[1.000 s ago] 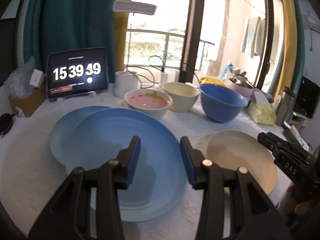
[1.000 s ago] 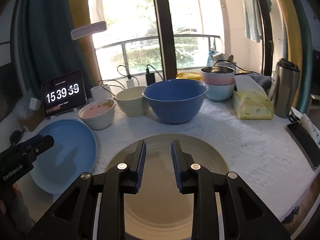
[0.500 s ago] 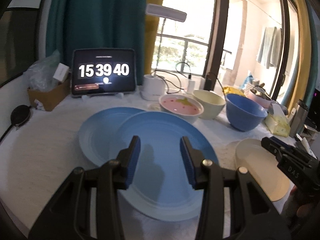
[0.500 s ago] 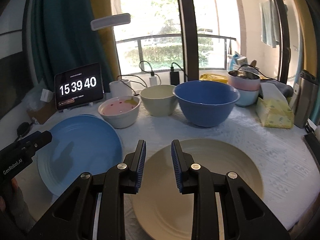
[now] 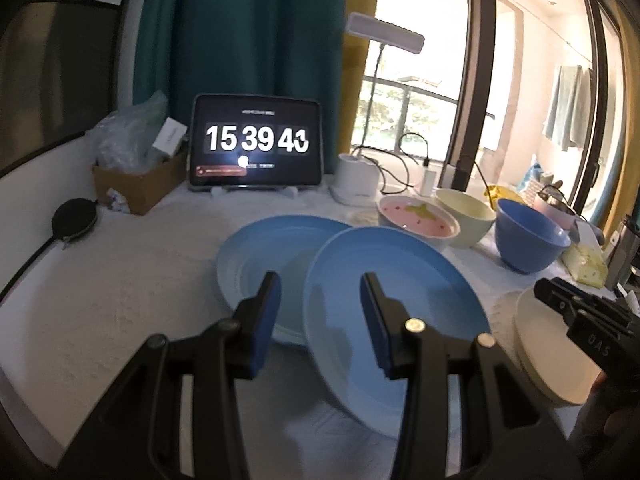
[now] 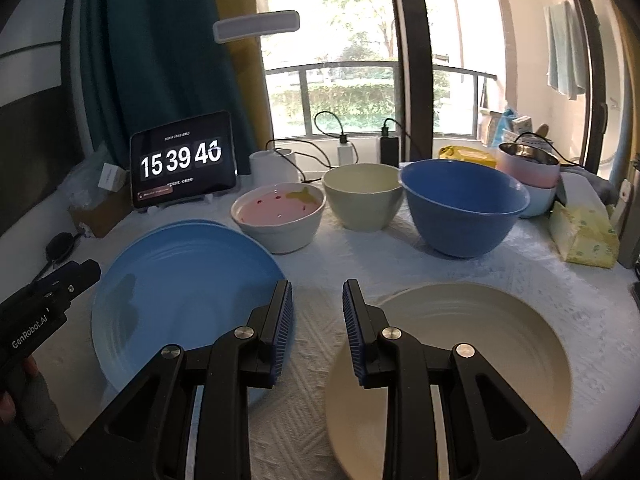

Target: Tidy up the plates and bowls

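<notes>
— How are the grippers set?

— The left gripper (image 5: 320, 312) is held partly open and empty above the two blue plates (image 5: 392, 312), which lie overlapped. The right gripper (image 6: 317, 320) is held narrower, also empty, between the blue plates and the cream plate (image 6: 452, 360).

— What should be minded next?

— A plate rim is probably best taken at its near edge, squarely between the pads. The bowls (image 6: 460, 204) behind should be left undisturbed.

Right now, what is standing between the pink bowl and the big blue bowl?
The cream bowl stands between the pink bowl and the blue bowl; the right wrist view shows it best.
</notes>
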The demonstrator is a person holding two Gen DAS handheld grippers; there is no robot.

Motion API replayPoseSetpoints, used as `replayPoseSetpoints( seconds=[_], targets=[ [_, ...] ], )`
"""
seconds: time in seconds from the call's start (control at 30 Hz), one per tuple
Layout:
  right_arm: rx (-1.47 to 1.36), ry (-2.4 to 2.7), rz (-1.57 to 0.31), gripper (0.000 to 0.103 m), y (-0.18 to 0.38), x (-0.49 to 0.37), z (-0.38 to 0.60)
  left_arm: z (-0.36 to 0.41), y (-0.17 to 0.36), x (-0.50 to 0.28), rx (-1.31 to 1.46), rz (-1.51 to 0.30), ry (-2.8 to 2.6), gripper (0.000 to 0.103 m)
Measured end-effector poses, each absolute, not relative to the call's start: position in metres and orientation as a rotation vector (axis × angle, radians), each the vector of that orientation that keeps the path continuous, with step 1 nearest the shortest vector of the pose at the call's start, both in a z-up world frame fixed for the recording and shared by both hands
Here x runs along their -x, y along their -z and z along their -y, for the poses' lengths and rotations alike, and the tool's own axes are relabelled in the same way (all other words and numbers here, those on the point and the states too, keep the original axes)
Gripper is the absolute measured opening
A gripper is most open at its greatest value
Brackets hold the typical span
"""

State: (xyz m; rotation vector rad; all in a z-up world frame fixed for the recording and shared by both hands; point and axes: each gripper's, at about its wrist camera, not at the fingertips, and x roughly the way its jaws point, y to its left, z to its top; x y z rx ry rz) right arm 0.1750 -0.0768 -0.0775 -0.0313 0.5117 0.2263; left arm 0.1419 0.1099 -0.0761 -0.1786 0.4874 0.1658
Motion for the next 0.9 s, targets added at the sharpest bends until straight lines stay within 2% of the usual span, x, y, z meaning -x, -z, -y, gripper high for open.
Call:
replayPoseSetpoints(
  seconds=[0.7, 0.77, 0.83, 0.9],
  targets=[
    [0.029, -0.275, -0.626, 0.029, 0.102, -0.202, 0.053, -0.123, 0.104, -0.157, 0.200, -0.580, -0.183, 0.043],
    [0.031, -0.276, -0.640, 0.030, 0.104, -0.204, 0.052, -0.124, 0.106, -0.157, 0.201, -0.588, -0.188, 0.043],
    [0.031, -0.276, -0.651, 0.041, 0.106, -0.206, 0.051, -0.124, 0.108, -0.159, 0.199, -0.596, -0.198, 0.043],
    [0.030, -0.278, -0.664, 0.043, 0.108, -0.208, 0.050, -0.127, 0.110, -0.160, 0.206, -0.608, -0.210, 0.043]
  ],
)
